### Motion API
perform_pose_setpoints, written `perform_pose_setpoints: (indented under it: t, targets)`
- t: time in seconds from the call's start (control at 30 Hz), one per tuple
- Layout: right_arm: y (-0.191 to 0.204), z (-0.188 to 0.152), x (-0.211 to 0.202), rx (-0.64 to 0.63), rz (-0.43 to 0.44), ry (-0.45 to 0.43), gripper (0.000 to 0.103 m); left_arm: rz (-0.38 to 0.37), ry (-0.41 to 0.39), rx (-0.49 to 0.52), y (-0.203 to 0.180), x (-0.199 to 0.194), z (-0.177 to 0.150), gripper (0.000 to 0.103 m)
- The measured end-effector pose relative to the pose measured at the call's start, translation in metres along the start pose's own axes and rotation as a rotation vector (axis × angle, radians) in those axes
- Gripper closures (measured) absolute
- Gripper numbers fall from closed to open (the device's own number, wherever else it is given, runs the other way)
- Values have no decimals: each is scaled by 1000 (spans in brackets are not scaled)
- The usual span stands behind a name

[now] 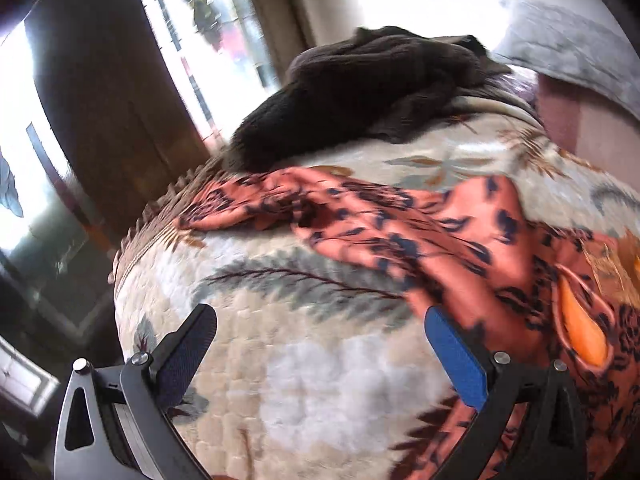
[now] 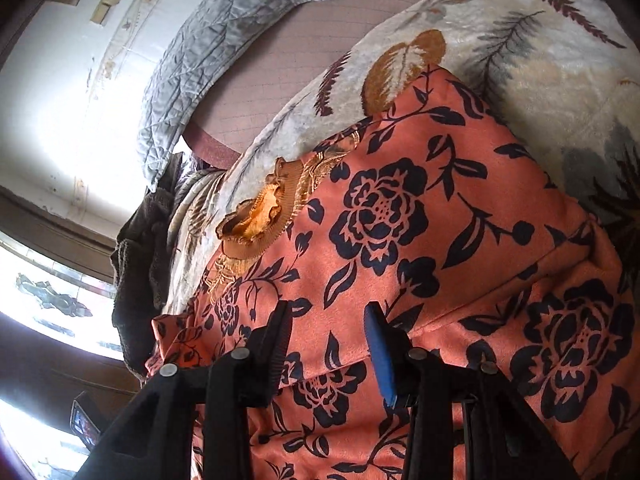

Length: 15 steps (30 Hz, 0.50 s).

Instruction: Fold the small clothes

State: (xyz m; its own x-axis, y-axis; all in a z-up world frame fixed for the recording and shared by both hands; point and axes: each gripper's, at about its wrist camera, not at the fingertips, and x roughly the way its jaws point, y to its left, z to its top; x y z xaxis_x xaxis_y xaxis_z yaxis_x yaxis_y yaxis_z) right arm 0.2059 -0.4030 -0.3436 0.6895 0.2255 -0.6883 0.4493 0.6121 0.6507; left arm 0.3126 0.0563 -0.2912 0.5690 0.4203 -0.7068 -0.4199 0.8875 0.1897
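An orange garment with dark blue flowers [image 1: 452, 236] lies spread on a leaf-patterned blanket [image 1: 304, 380]. One sleeve stretches left in the left wrist view. My left gripper [image 1: 320, 344] is open and empty, above the blanket just left of the garment's edge. In the right wrist view the garment [image 2: 420, 240] fills the frame, with its ruffled golden collar [image 2: 256, 224] at the left. My right gripper [image 2: 328, 332] is open, its fingers close over the garment's body and holding nothing.
A dark brown garment [image 1: 372, 88] lies heaped at the blanket's far end, also visible in the right wrist view [image 2: 136, 272]. A grey quilted pillow [image 2: 224, 48] lies on the pink sheet [image 2: 304, 52]. The bed's edge drops off at left, towards bright windows.
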Motion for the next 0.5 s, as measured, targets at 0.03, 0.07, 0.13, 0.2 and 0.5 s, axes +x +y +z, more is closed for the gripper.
perform_pose_setpoints:
  t: [0.03, 0.07, 0.13, 0.2, 0.5]
  targets:
    - [2, -3, 0, -14, -2, 4, 62, -7, 25, -69, 21, 11, 5, 0]
    - [3, -6, 1, -24, -4, 11, 62, -24, 57, -138, 41, 23, 8, 0]
    - [6, -11, 5, -40, -1, 31, 62, -93, 120, -276, 74, 47, 12, 0]
    - [8, -15, 8, -55, 0, 51, 62, -166, 167, -391, 90, 70, 14, 0]
    - [10, -12, 21, -63, 13, 95, 55, -360, 205, -634, 105, 134, 40, 0]
